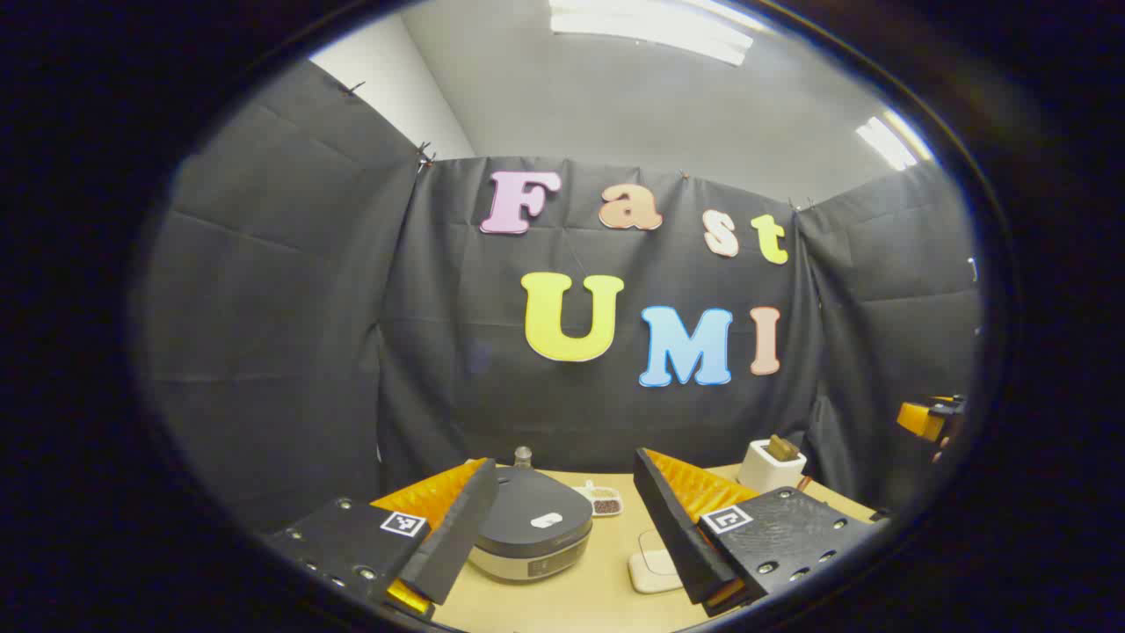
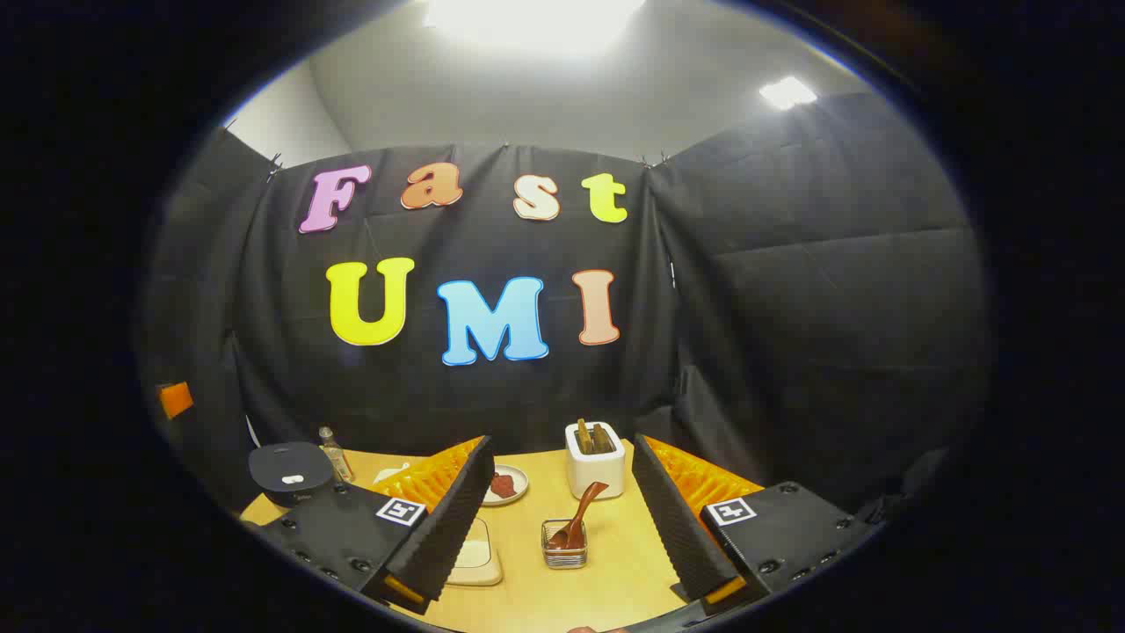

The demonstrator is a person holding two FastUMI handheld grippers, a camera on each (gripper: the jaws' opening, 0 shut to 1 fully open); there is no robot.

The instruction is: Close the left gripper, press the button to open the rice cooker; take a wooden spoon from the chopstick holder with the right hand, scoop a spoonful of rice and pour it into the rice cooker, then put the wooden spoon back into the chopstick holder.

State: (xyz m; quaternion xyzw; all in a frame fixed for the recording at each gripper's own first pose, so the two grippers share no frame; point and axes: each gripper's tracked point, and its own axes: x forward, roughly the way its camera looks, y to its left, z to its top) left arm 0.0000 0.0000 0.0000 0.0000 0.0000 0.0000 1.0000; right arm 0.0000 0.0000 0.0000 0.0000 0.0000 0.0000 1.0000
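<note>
The rice cooker (image 1: 532, 527) sits on the table with its dark lid down and a white button (image 1: 546, 520) on top. My left gripper (image 1: 564, 470) hovers open in front of it, the cooker showing between and behind its left finger. Far left in the right gripper view stands the same rice cooker (image 2: 288, 470). A small wire chopstick holder (image 2: 565, 543) holds a wooden spoon (image 2: 580, 510) leaning right. My right gripper (image 2: 561, 457) is open and short of the holder, which lies between its fingers. A small white dish of dark grains (image 1: 605, 503) lies right of the cooker.
A white toaster (image 2: 595, 462) stands behind the holder, and that toaster (image 1: 771, 466) is far right for the left gripper. A plate with something red (image 2: 505, 483), a small bottle (image 2: 332, 453) and a cream flat pad (image 2: 475, 558) are on the wooden table (image 2: 615, 545).
</note>
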